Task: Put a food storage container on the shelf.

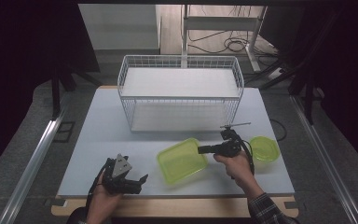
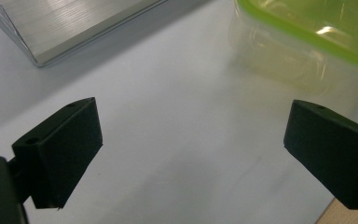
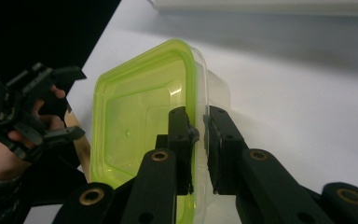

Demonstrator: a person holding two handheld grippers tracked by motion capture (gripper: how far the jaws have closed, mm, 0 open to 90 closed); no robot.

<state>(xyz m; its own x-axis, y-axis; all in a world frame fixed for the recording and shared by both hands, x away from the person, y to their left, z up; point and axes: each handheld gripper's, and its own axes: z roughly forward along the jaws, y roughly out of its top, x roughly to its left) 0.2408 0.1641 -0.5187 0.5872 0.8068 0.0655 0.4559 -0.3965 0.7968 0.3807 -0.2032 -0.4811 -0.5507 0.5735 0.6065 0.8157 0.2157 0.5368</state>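
Observation:
A square lime-green plastic container (image 1: 182, 161) sits on the white table, near the front middle. My right gripper (image 1: 201, 150) is shut on its right rim; in the right gripper view the jaws pinch the green container (image 3: 135, 126) wall, one jaw inside and one outside, at my right gripper (image 3: 198, 135). My left gripper (image 1: 140, 183) rests at the front left of the table, open and empty. In the left gripper view its jaws stand wide apart at my left gripper (image 2: 193, 156), with the container (image 2: 307, 42) ahead to the right.
A white wire basket shelf (image 1: 181, 93) stands at the back middle of the table (image 1: 98, 140). A round lime-green bowl (image 1: 265, 148) lies right of my right hand. The shelf's base edge (image 2: 65, 32) shows ahead of the left gripper.

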